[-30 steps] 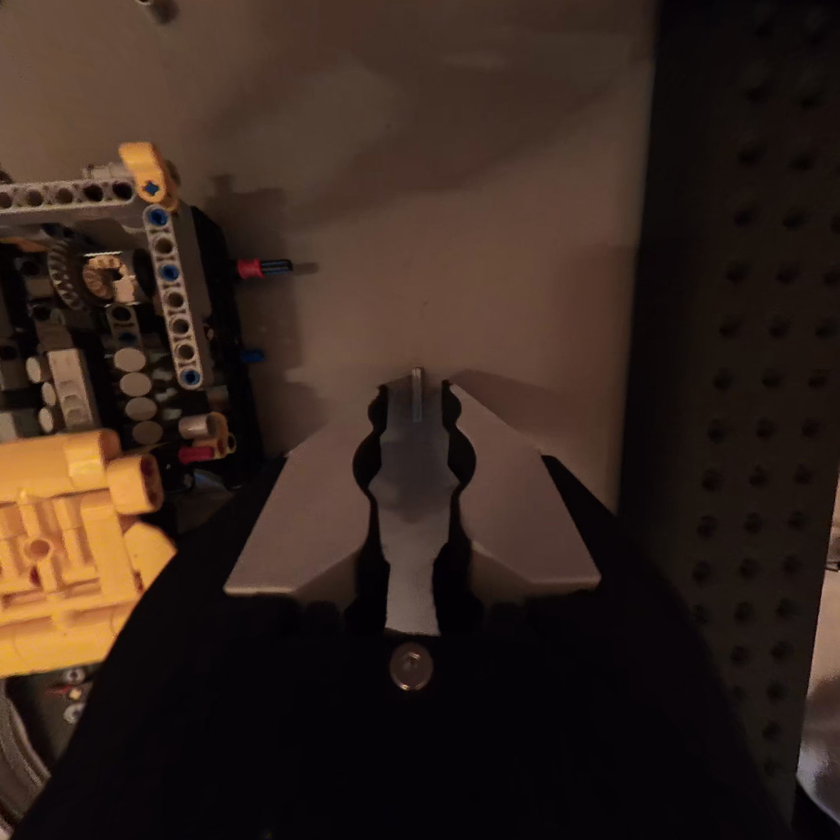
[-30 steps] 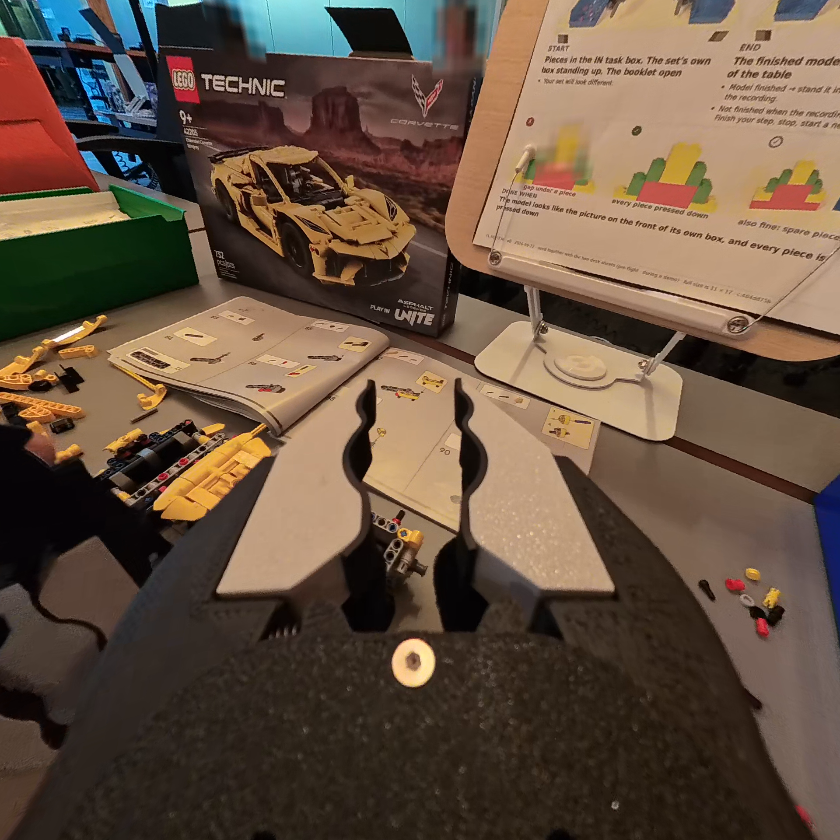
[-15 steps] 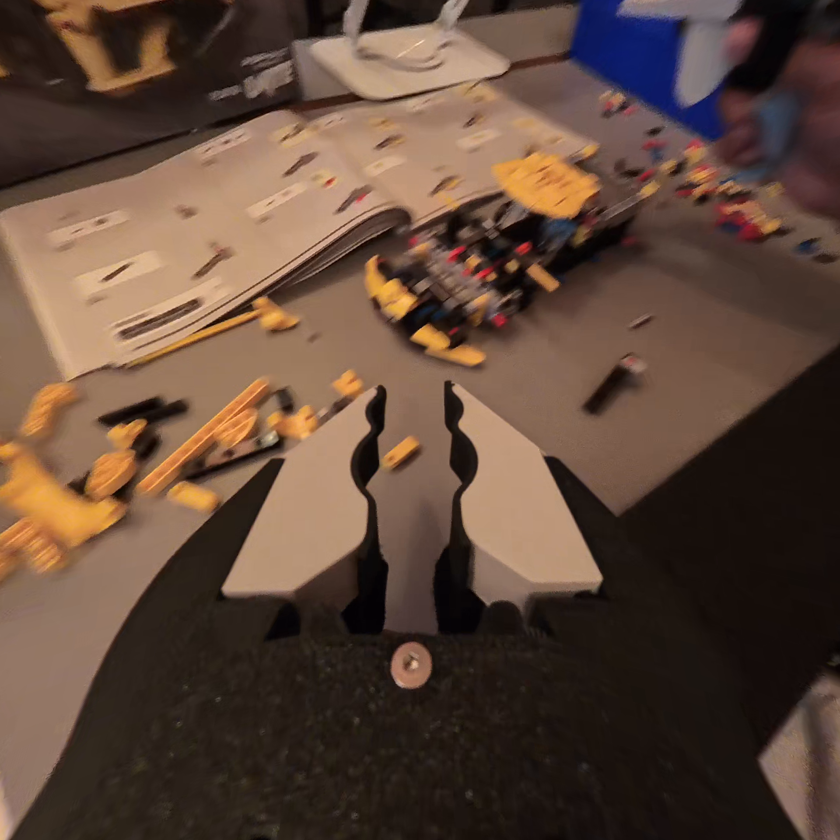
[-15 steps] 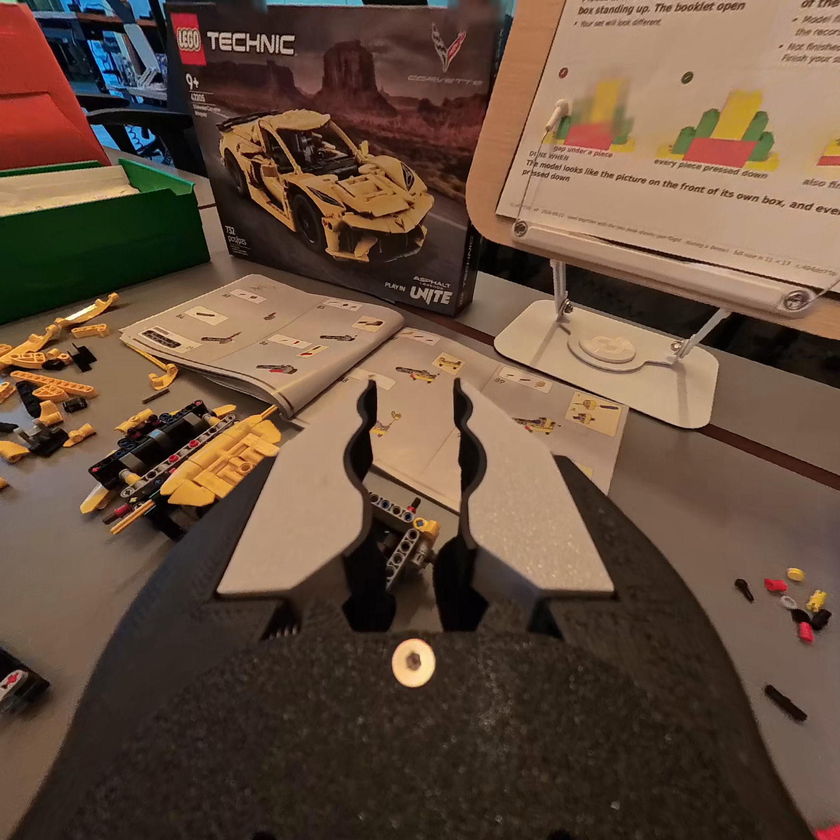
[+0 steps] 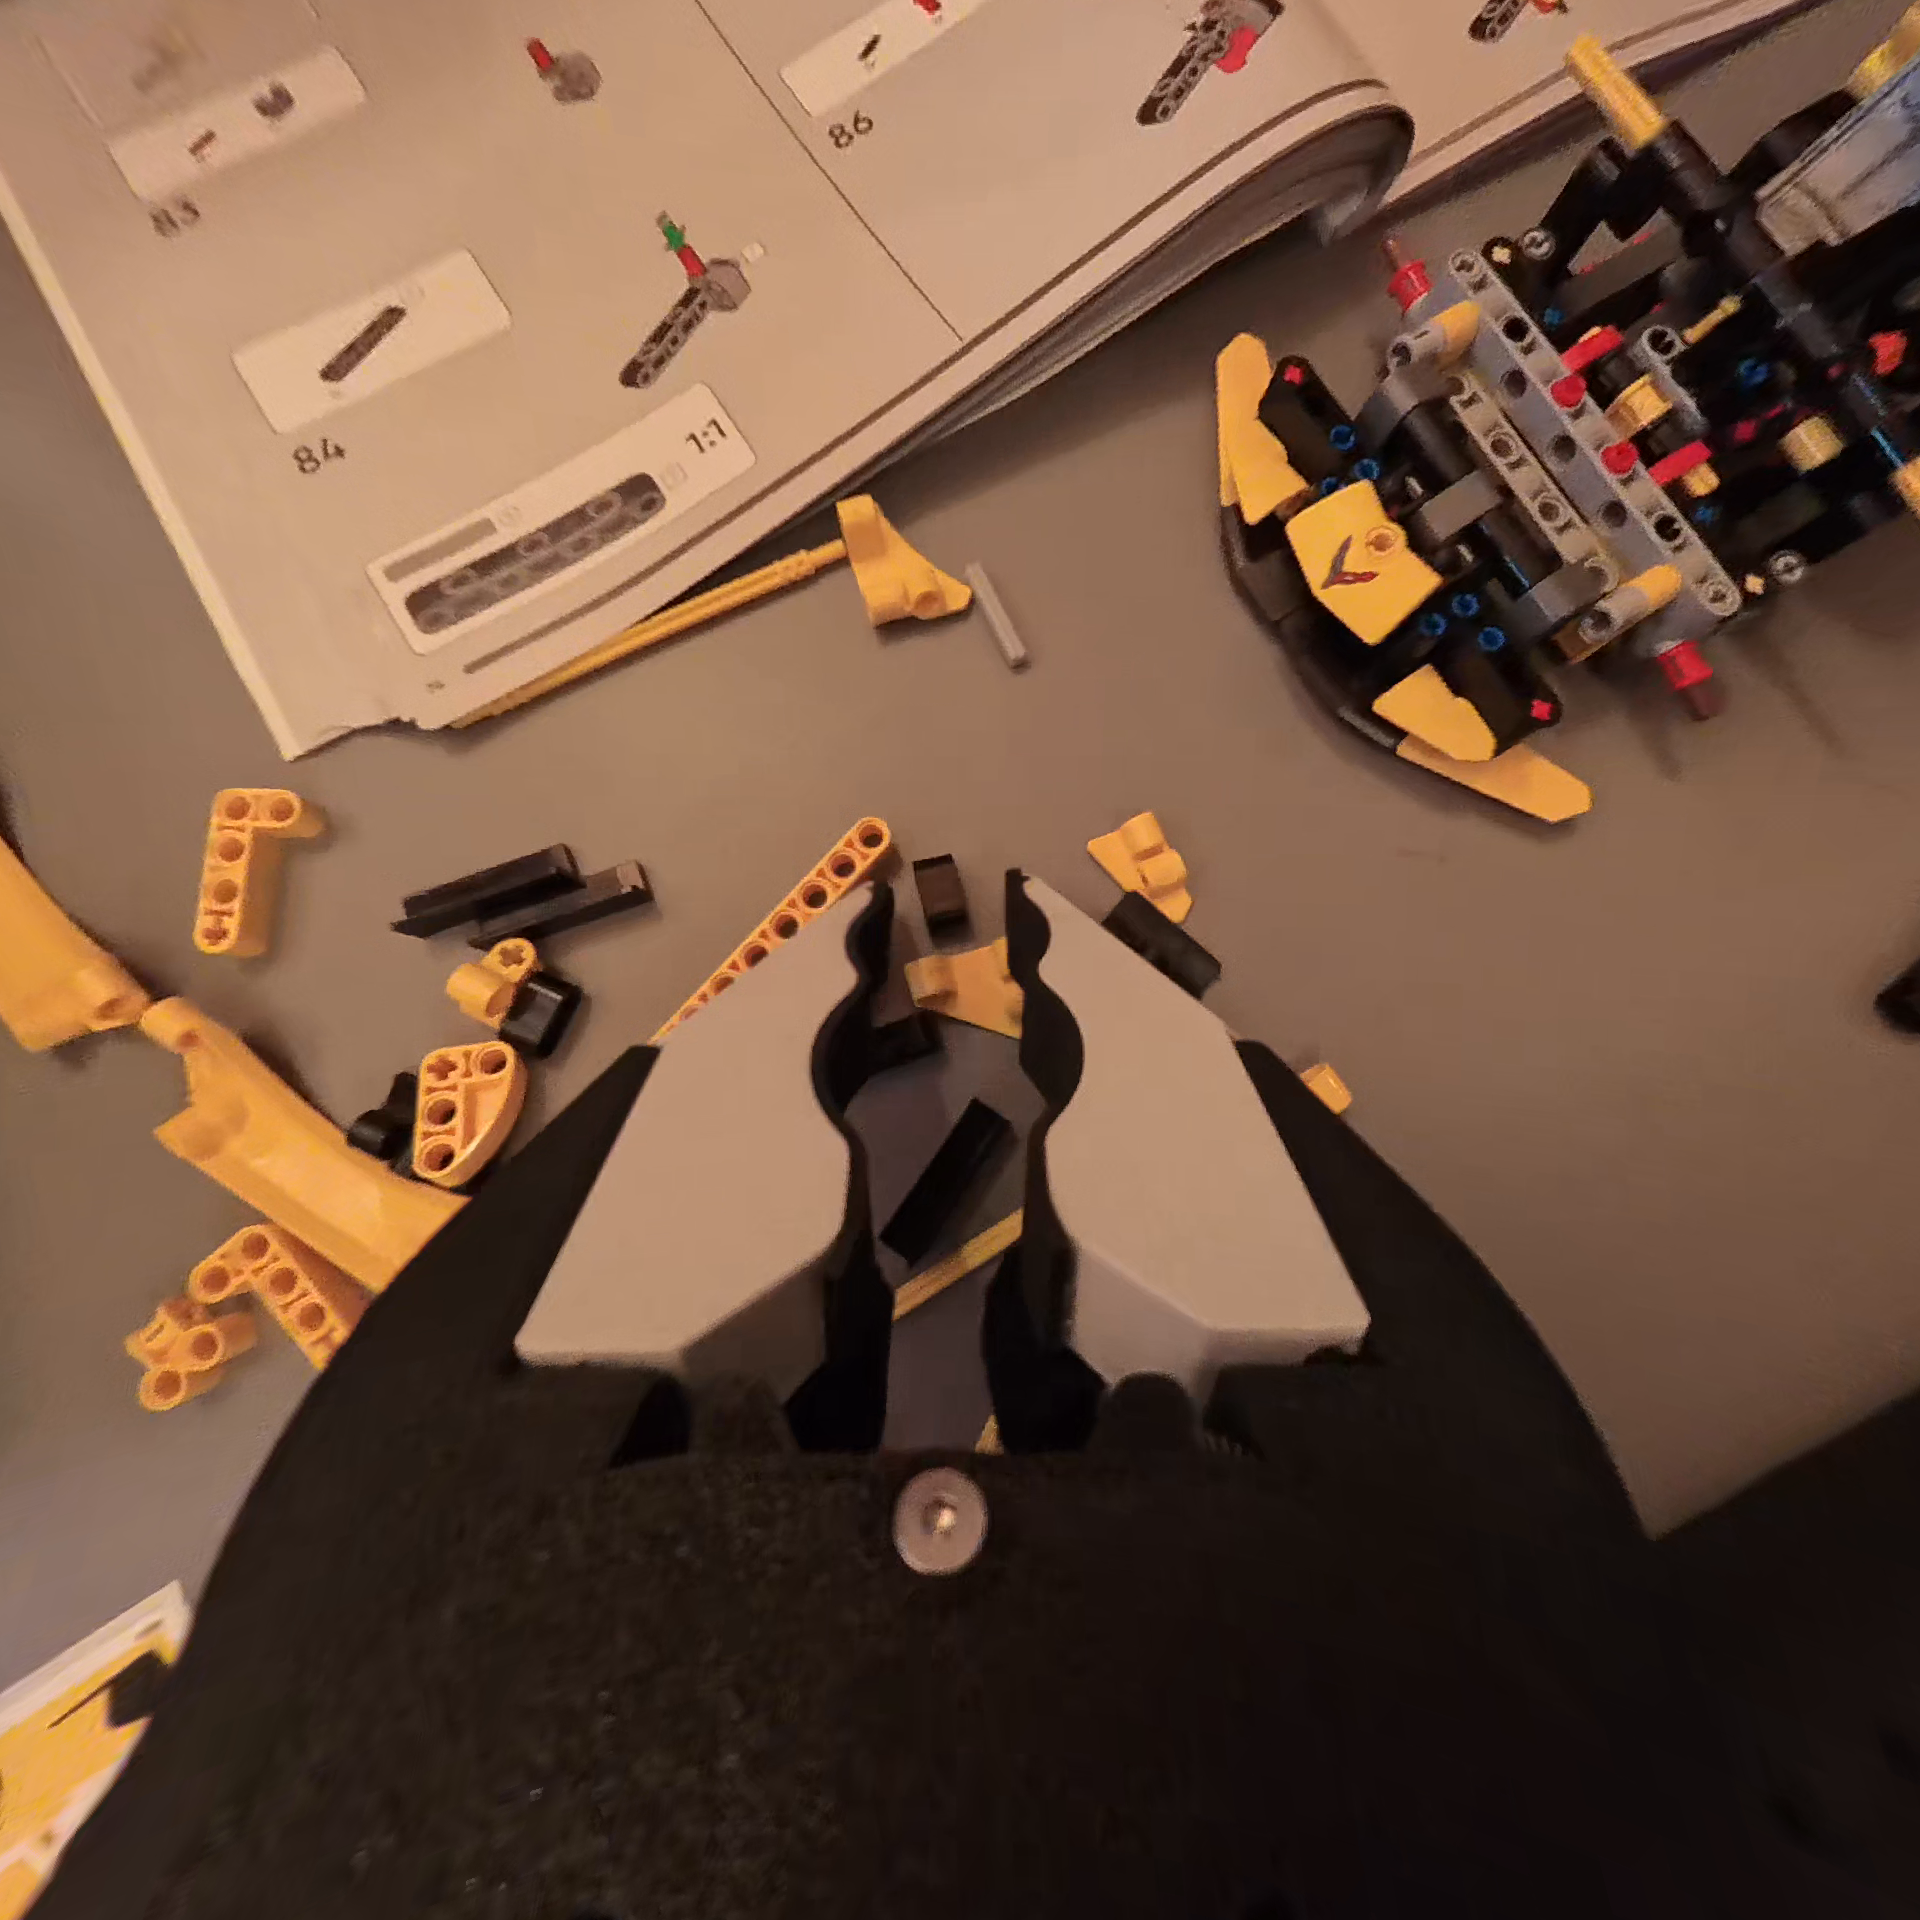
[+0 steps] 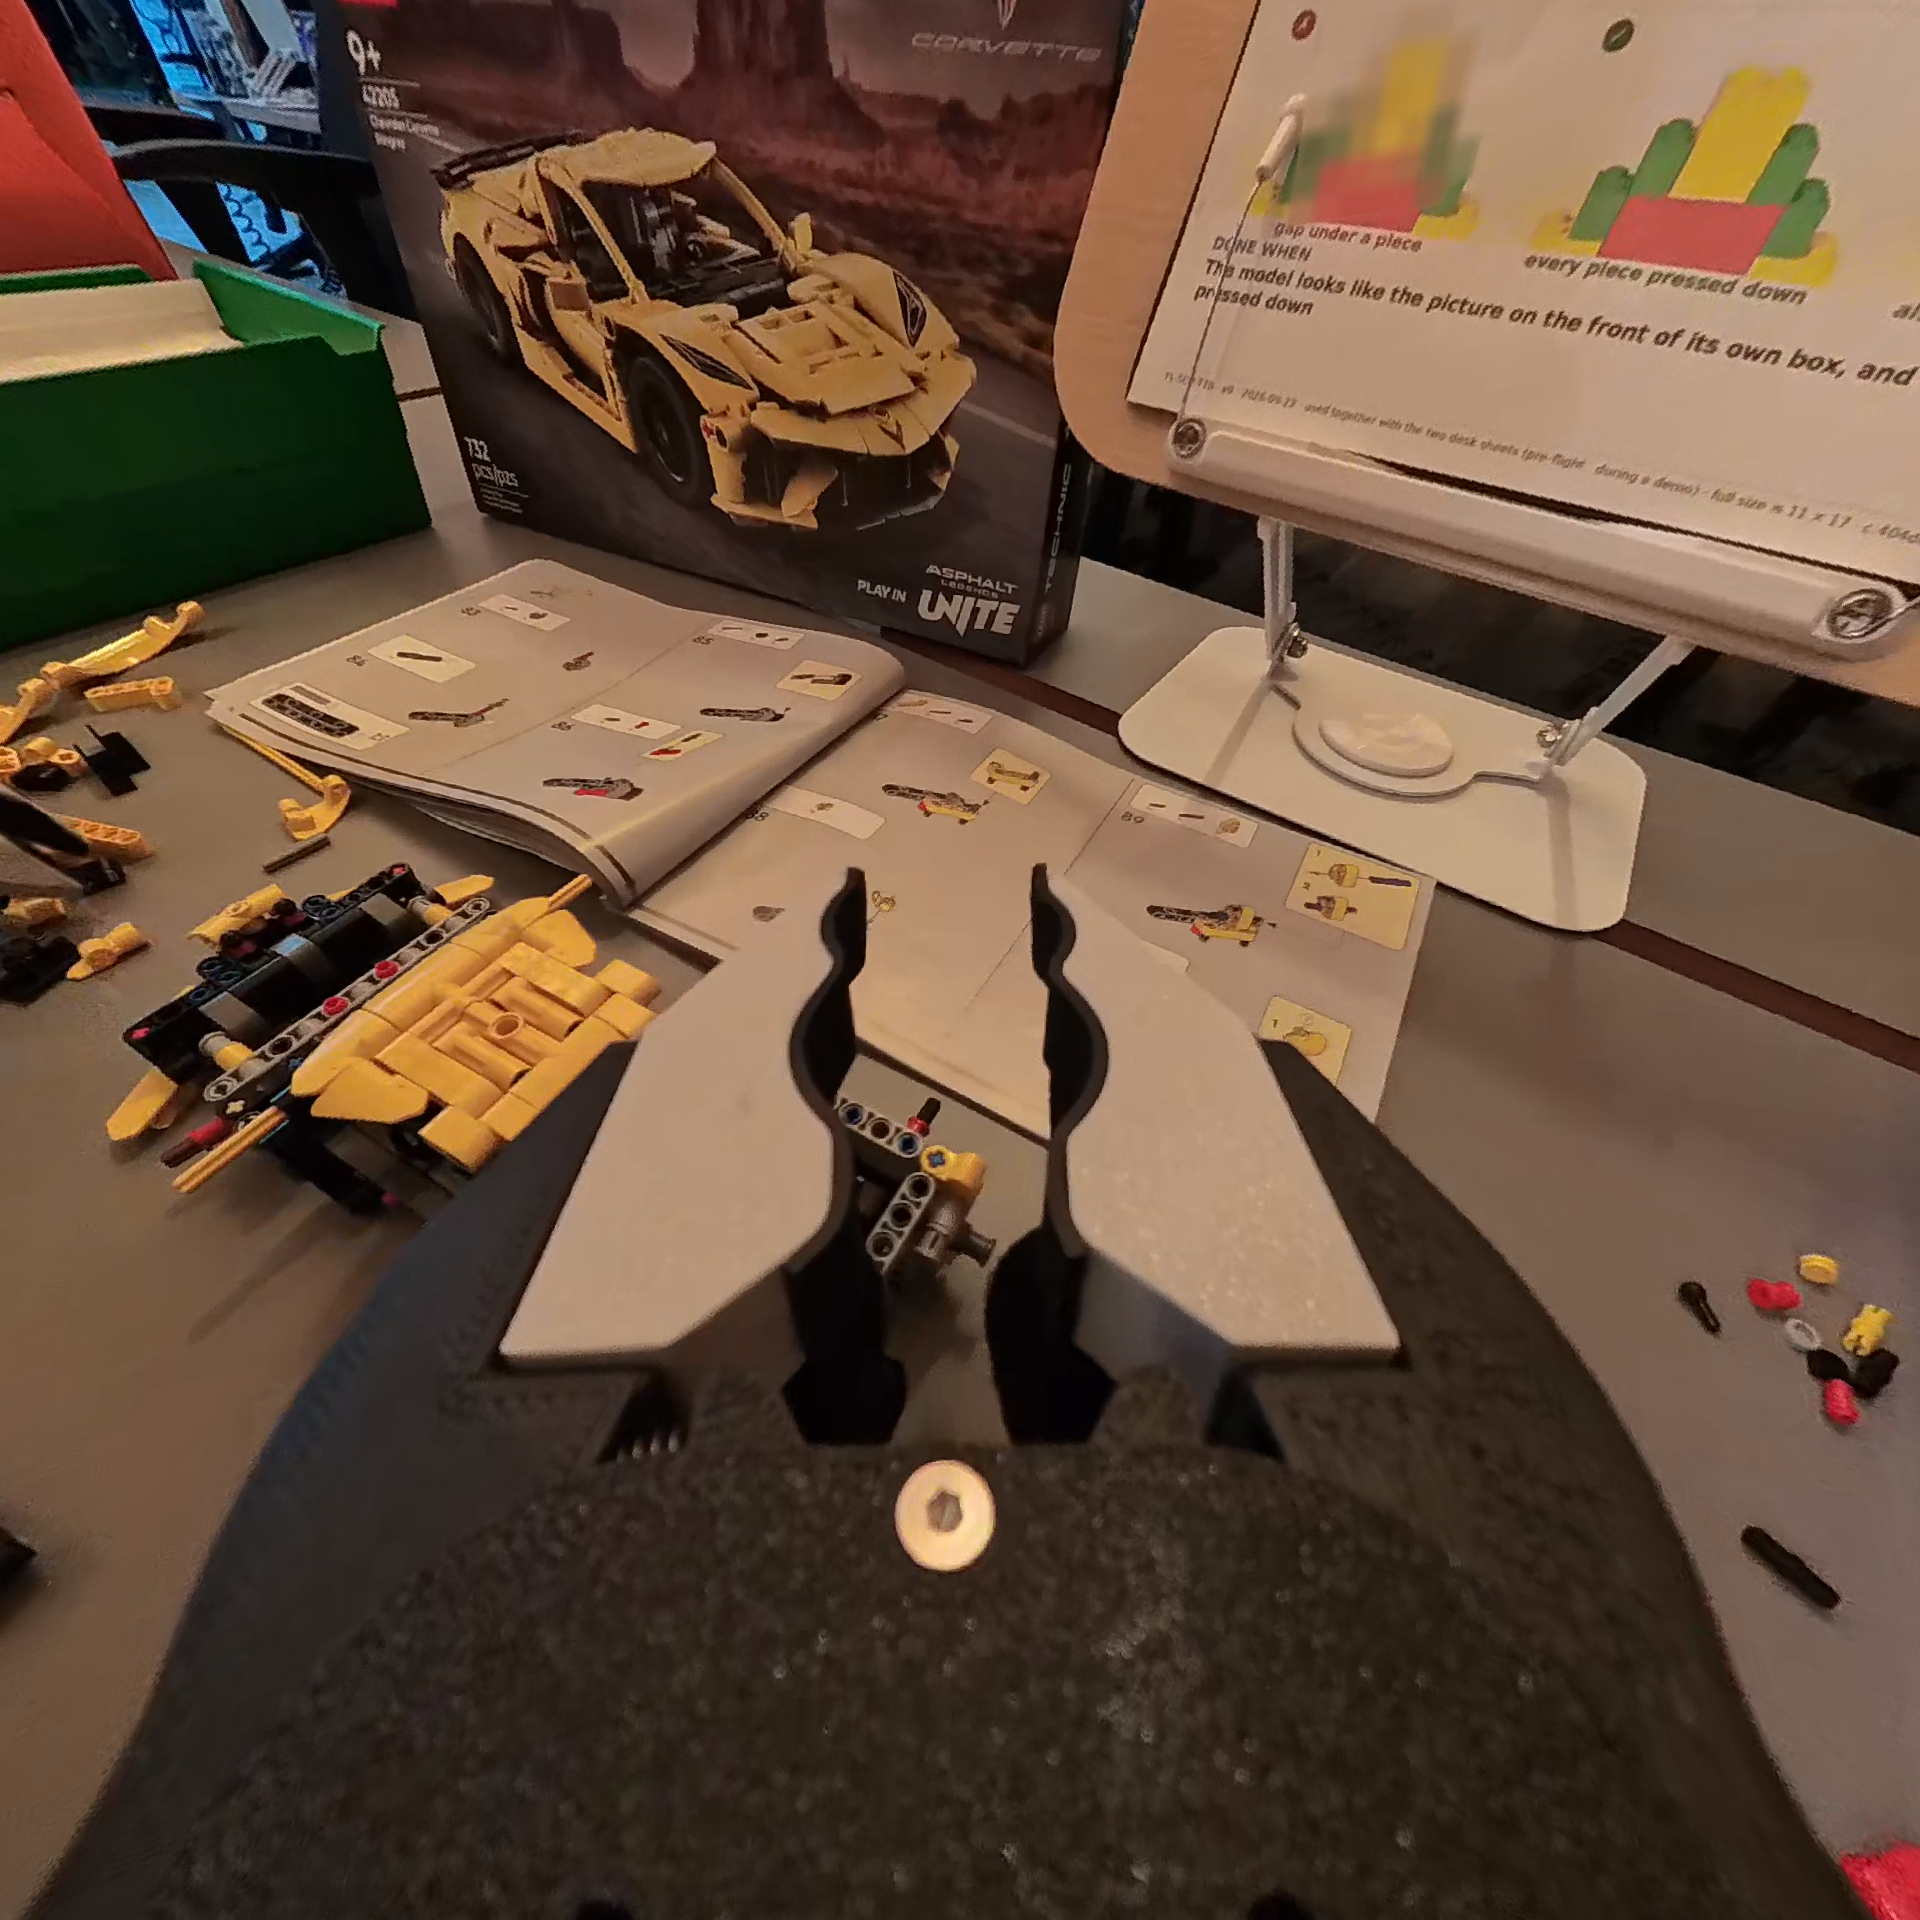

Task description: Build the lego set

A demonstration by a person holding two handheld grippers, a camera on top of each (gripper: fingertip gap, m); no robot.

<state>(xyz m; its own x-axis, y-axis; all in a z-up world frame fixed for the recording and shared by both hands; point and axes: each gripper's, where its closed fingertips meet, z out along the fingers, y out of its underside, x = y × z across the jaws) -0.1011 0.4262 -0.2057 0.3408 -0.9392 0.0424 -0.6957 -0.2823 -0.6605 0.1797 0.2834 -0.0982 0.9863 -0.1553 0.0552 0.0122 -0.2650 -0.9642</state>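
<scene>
The left gripper [image 5: 943,894] is held over loose yellow and black pieces [image 5: 457,1112] on the grey table [image 5: 1558,1039], fingers parted a little and nothing gripped. The half-built car [image 5: 1538,499] is seen just beyond, beside the open booklet [image 5: 582,312]. The right gripper [image 6: 945,883] is spread moderately, empty, above a small grey assembly [image 6: 920,1195]. The set's box [image 6: 727,312] is stood behind.

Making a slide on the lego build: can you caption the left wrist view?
Left gripper open above loose yellow and black pieces, with the open instruction booklet and half-built car beyond.
</scene>
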